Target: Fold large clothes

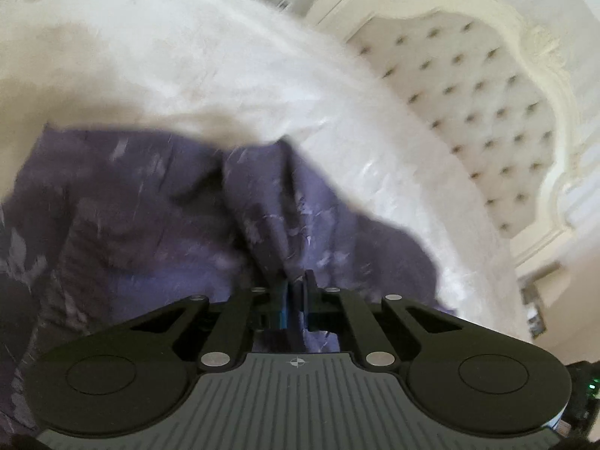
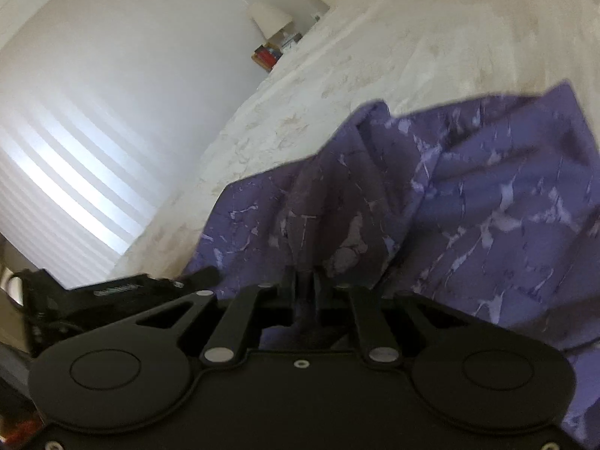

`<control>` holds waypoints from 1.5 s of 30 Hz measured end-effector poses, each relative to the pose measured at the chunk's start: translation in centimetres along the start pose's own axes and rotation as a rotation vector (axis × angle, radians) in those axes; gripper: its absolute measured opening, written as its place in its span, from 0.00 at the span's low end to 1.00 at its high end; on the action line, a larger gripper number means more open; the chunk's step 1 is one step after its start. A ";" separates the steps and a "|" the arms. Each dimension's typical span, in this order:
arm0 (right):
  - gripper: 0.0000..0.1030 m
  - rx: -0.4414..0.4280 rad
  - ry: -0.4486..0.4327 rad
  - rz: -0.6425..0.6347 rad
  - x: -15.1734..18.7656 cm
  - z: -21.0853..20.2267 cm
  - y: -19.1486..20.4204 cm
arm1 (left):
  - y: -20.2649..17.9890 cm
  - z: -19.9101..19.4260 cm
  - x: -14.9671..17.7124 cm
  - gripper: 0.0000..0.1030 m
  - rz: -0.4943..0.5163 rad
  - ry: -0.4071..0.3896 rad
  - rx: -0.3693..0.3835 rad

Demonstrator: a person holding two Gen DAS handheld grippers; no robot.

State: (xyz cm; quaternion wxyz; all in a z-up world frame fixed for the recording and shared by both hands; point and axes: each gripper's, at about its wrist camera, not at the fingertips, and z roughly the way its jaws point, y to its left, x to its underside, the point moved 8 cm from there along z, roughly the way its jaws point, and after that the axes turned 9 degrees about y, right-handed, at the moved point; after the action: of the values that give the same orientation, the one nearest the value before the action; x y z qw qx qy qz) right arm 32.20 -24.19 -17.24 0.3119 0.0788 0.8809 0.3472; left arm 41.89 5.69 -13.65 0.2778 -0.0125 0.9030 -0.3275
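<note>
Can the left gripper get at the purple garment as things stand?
Likely yes: the left gripper is already shut on a fold of the purple garment on the white bedspread, nothing between.

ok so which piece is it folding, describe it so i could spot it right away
Start at the big bed with the cream bedspread and tufted headboard. Lying rumpled on the bedspread is the purple garment, with both the left gripper and the right gripper shut on its folds. It is the only dark thing there, purple with pale marbled streaks.

Open white bedspread [image 1: 157,60] beyond the bunched purple garment [image 2: 487,202], tufted headboard [image 1: 468,86] bounding one side, lamp [image 2: 270,18] beyond the far edge.
</note>
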 end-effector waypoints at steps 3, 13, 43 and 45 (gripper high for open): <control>0.16 0.007 -0.030 -0.071 -0.2 -1.0 2.0 | -1.4 -2.8 -0.2 0.06 0.083 -0.047 0.019; 0.64 0.030 0.094 -0.022 4.5 -1.2 -0.7 | 3.4 -1.7 4.5 0.11 0.093 0.053 -0.125; 0.59 0.228 -0.150 -0.092 0.4 -5.5 -4.0 | -2.4 -0.2 6.4 0.37 0.337 -0.006 -0.213; 0.59 0.226 -0.210 -0.164 0.8 -7.2 -2.4 | -2.4 -1.1 6.1 0.37 0.343 -0.039 -0.224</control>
State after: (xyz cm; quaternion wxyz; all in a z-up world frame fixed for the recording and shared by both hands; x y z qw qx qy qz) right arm 27.44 -29.77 -15.13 0.4185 0.0768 0.8804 0.2094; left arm 35.79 3.18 -14.56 0.3436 0.1045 0.9171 -0.1728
